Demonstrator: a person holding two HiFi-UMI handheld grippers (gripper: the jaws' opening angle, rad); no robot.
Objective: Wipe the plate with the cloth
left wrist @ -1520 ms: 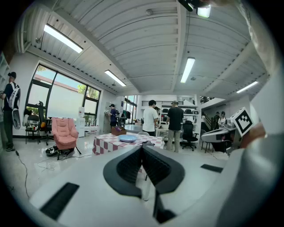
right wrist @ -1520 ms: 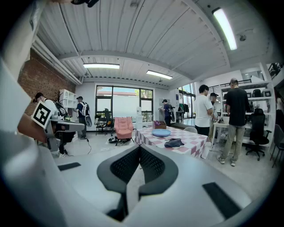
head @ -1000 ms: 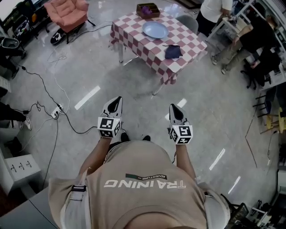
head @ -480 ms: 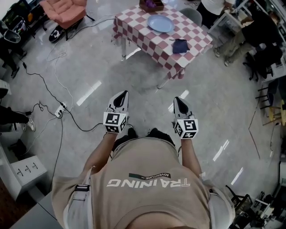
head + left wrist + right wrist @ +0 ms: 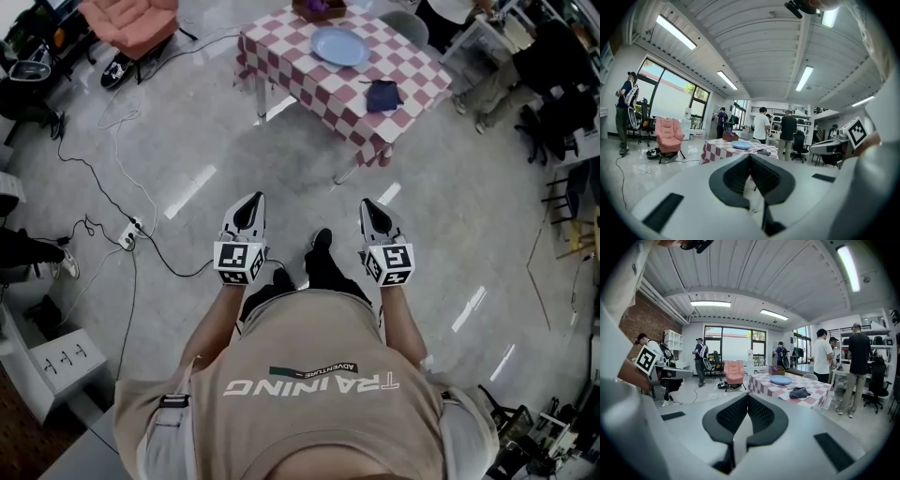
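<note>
A pale blue plate (image 5: 338, 45) lies on a red-and-white checked table (image 5: 309, 80) far ahead of me. A dark blue cloth (image 5: 382, 95) is bunched near the table's right edge. Both also show in the right gripper view, the plate (image 5: 781, 379) behind the cloth (image 5: 799, 392), and small in the left gripper view, the plate (image 5: 741, 145) beside the cloth (image 5: 763, 152). My left gripper (image 5: 248, 210) and right gripper (image 5: 374, 215) are held out in front of my body over the floor, well short of the table. Each has its jaws shut with nothing between them.
A brown box (image 5: 318, 9) stands at the table's far end. A pink armchair (image 5: 129, 23) is at the left, and black cables (image 5: 108, 202) with a power strip cross the floor on my left. People (image 5: 827, 358) stand by desks and chairs beyond the table at right.
I have walked forward across the floor toward the table. Both grippers moved along with me and stayed shut. The plate and cloth have not moved on the table.
</note>
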